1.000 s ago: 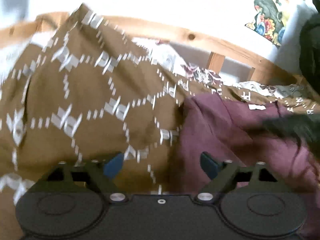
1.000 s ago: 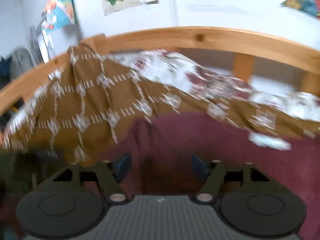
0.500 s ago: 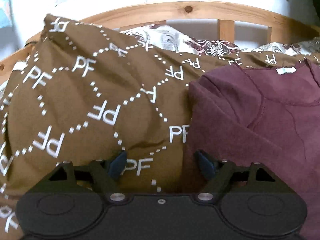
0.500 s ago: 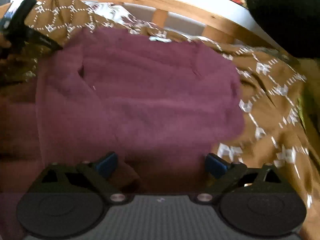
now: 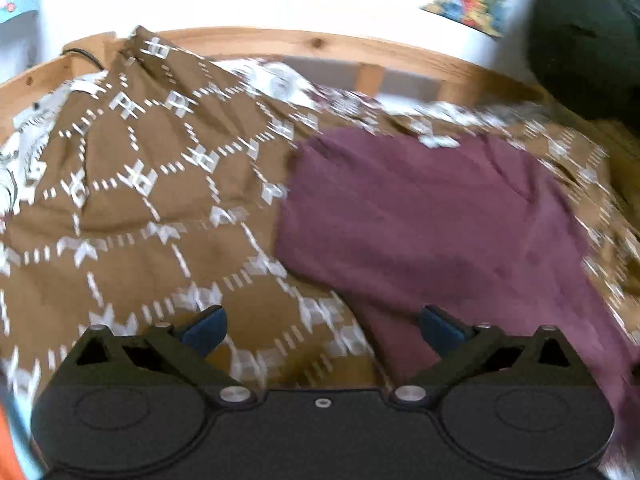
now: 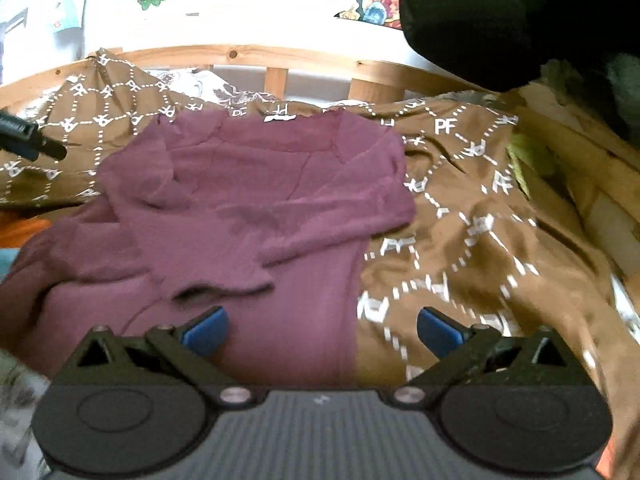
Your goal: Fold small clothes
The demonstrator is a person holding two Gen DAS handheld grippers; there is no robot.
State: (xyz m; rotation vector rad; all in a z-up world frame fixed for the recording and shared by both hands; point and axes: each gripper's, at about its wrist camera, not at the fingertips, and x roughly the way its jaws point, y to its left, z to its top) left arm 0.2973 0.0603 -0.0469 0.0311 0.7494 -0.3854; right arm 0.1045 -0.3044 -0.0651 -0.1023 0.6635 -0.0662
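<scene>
A maroon long-sleeved top [image 6: 264, 184] lies on a brown blanket with white PF lettering [image 6: 472, 240], neck with white label at the far end, both sleeves folded in across the body. It also shows at the right of the left wrist view [image 5: 440, 220]. My right gripper [image 6: 322, 330] is open and empty, over the top's near right edge. My left gripper [image 5: 322, 330] is open and empty, over the blanket [image 5: 140, 208] by the top's left edge. The left gripper's tip [image 6: 28, 142] shows at the far left of the right wrist view.
A wooden bed rail [image 6: 304, 60] runs along the far side, with a white wall and posters behind. A black bulky shape [image 6: 500, 16] hangs at the upper right. Patterned white bedding [image 5: 280, 80] shows past the blanket. An orange item [image 6: 28, 228] lies at the left.
Both grippers have pulled back from the top, staying open. The left view has swung and is blurred; the right view now shows the whole top with both sleeves folded in.
</scene>
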